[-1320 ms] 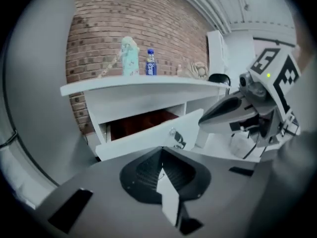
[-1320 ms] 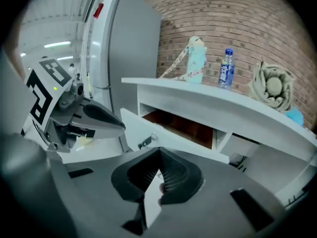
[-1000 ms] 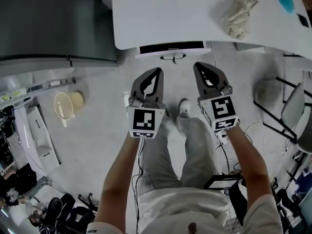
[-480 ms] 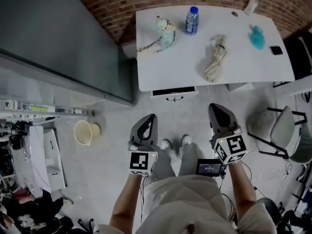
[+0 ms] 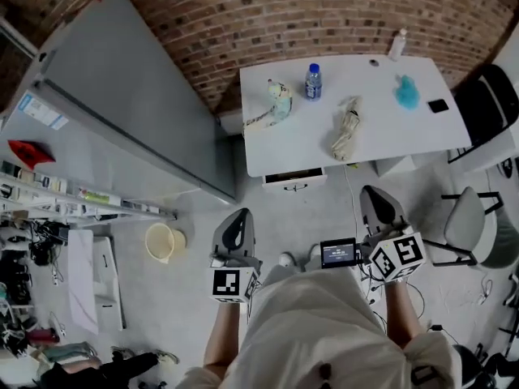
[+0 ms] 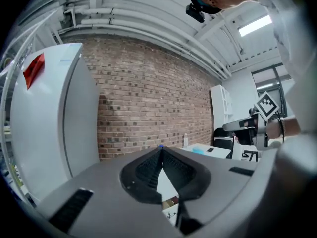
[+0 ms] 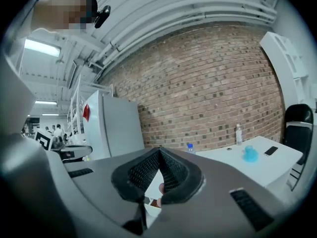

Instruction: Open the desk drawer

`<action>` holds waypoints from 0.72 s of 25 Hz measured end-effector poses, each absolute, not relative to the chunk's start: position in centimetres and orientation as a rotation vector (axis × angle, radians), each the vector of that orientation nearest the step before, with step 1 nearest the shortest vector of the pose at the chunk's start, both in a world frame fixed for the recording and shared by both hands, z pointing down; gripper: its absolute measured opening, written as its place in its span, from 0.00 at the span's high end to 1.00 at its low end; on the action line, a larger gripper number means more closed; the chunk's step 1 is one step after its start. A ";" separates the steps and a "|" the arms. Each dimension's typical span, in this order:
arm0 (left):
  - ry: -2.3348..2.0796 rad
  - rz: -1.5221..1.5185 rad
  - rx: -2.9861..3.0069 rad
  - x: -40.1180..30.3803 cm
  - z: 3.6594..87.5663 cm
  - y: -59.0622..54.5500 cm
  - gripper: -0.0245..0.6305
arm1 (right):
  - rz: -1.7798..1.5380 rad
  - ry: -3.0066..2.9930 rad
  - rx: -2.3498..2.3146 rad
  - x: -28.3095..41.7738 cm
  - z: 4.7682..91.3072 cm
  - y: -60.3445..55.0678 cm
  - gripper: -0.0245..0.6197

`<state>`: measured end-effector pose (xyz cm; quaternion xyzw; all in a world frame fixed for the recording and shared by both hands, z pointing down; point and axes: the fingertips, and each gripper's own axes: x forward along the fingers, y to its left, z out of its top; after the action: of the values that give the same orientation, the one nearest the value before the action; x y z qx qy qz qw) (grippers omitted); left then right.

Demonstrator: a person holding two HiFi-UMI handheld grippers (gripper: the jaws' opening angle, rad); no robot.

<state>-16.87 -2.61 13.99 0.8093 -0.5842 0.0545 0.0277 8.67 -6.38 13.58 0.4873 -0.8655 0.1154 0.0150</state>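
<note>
The whole scene has drawn back. A second ago the white desk [image 5: 405, 140] filled the top of the head view, its front edge just ahead of the grippers. Now it sits small and far up the picture, with a wide stretch of grey floor between it and the person. The brick wall behind the desk and the big grey refrigerator [image 5: 122, 96] to the desk's left have come into sight. Both grippers have come away from the desk's front, so the task looks not to be in hand at present. Nothing is near the drawer, and a fresh approach to the desk would be needed before any pull.

The desk drawer [image 5: 293, 178] hangs under the desk's front edge, toward its left end. It is a shallow white box with a dark strip along its top. It shows a little proud of the desk's edge, but I cannot tell from up here whether it is fully shut or slightly out. Its small dark handle [image 5: 294, 187] sits at the middle of the front.

The left gripper [image 5: 241, 215] and the right gripper [image 5: 373, 191] are well apart from the desk, each with its jaws pressed together on nothing.
</note>
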 end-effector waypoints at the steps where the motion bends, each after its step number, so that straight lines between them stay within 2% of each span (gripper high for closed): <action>1: -1.815 0.144 2.496 -17.0 12.9 -2.2 0.95 | 0.353 -2.712 1.523 8.9 12.4 -6.0 0.92; 7: -1.851 0.028 2.499 -18.3 8.7 -1.4 0.95 | 0.325 -2.825 1.489 6.9 7.4 -5.7 0.92; 18: -1.790 -0.003 2.526 -17.6 7.8 -0.7 0.95 | 0.380 -2.822 1.376 3.0 8.3 -3.0 0.92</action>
<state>-17.62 -0.69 7.78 0.8157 -0.5780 -0.0009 0.0230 3.01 -3.00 8.30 0.4350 -0.8923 0.1201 -0.0107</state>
